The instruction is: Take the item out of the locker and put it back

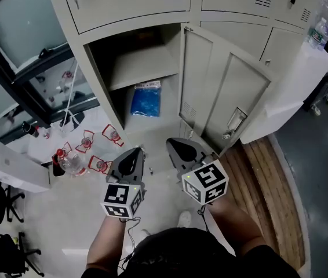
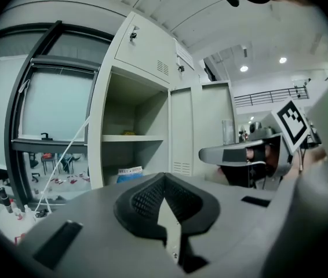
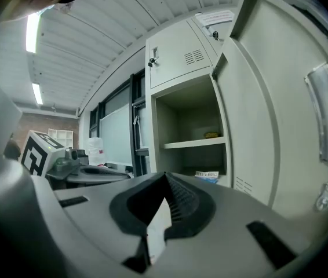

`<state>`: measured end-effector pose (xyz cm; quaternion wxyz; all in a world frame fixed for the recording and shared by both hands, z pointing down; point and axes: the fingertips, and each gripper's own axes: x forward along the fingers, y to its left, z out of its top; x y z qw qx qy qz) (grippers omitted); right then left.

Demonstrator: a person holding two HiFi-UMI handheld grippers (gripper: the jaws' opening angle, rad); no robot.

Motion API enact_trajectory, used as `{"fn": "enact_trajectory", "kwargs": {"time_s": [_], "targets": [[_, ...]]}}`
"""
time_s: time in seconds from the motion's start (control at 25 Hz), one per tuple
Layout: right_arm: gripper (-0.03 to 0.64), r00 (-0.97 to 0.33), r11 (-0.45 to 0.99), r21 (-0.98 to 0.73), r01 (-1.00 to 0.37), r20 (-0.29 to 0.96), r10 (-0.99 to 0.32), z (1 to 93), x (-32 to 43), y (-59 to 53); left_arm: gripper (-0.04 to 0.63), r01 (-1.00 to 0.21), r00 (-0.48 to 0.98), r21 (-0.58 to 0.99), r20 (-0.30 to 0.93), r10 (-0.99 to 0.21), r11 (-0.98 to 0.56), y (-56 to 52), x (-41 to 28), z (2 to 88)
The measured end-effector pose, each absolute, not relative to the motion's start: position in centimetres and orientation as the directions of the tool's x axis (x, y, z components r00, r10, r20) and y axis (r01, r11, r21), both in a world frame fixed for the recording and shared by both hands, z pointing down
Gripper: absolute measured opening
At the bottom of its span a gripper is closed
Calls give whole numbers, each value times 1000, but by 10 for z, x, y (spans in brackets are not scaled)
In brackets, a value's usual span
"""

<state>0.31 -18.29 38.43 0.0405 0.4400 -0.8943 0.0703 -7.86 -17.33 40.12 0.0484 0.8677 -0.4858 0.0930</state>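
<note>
blue, white-topped packet (image 1: 146, 99) lies in the locker (image 1: 98, 83); left gripper (image 1: 131, 156) and right gripper (image 1: 181, 147) are closed, empty.

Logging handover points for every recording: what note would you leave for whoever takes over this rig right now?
Left tongs: shut, nothing between them.
Right tongs: shut, nothing between them.
Both are in front of the locker, touching nothing.
Blue packet: lies on the floor of the open compartment, below the shelf.
Done: locker door stands open. The pictures do not show whether the packet has already been out and back.
Left: if it has not, lift the packet out and put it back.
</note>
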Motion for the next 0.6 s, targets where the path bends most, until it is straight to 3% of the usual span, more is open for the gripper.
{"fn": "enact_trajectory", "kwargs": {"time_s": [0.6], "targets": [[0,-709,704,-94,-704,143,-690,394,20,-208,4,-914,363,-94,244,-899,-395,-210,-65,409]]}}
